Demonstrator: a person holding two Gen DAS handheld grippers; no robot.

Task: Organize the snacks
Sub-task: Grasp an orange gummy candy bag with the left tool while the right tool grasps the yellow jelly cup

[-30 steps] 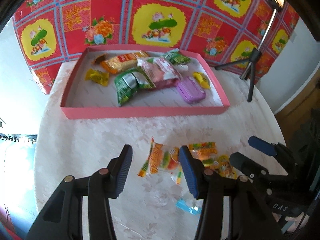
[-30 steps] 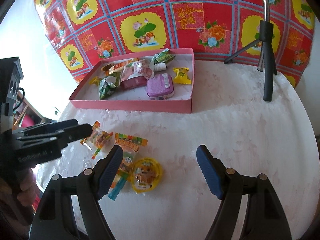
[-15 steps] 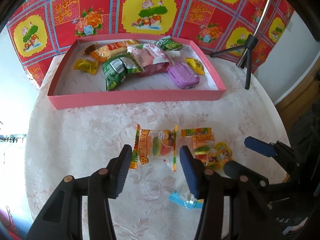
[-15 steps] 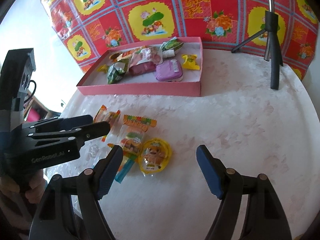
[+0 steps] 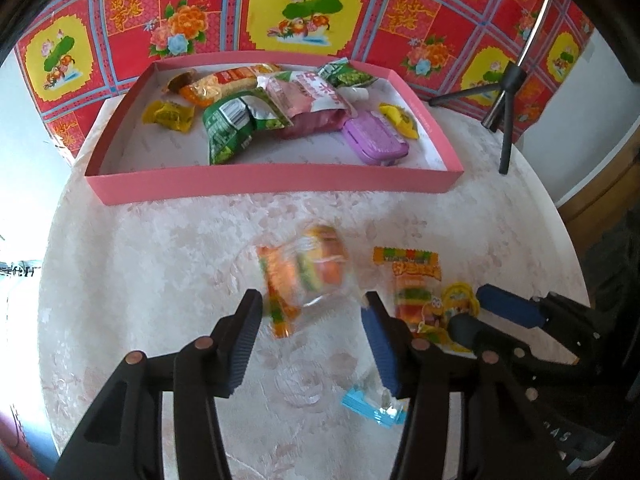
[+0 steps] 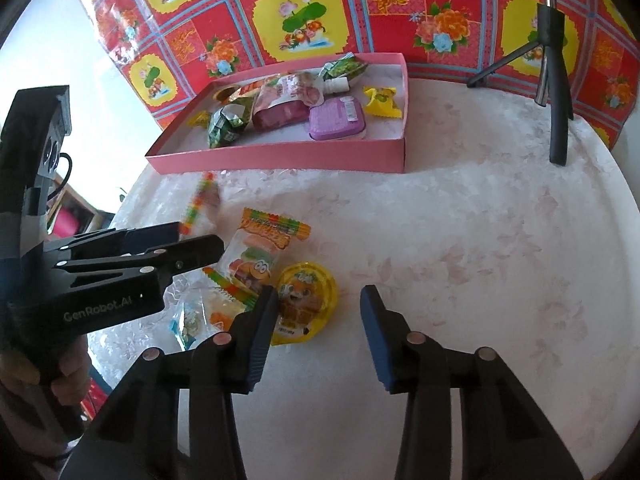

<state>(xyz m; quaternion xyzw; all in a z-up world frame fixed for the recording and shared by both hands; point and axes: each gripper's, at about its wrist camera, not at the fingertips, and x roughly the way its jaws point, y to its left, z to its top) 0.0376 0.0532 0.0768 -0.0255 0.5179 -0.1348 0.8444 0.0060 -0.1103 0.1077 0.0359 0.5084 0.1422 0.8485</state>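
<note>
A pink tray (image 5: 276,186) at the table's far side holds several snack packs and also shows in the right wrist view (image 6: 280,158). Loose snacks lie on the white tablecloth: a clear gummy pack (image 5: 306,276), blurred, just ahead of my open left gripper (image 5: 312,320); a second gummy pack (image 5: 412,280) (image 6: 260,248); a round yellow jelly cup (image 6: 306,300) (image 5: 456,300); a blue-edged packet (image 5: 372,406) (image 6: 188,320). My right gripper (image 6: 318,320) is open and empty, its left finger beside the jelly cup.
A black tripod (image 6: 556,92) stands at the table's back right and shows in the left wrist view (image 5: 504,108). A red and yellow flowered cloth (image 5: 304,8) hangs behind the tray. The round table's edge curves close on both sides.
The clear gummy pack between the left fingers has turned and shifted, now blurred. The left view has drawn back a little. The right gripper has moved nearer the jelly cup.
</note>
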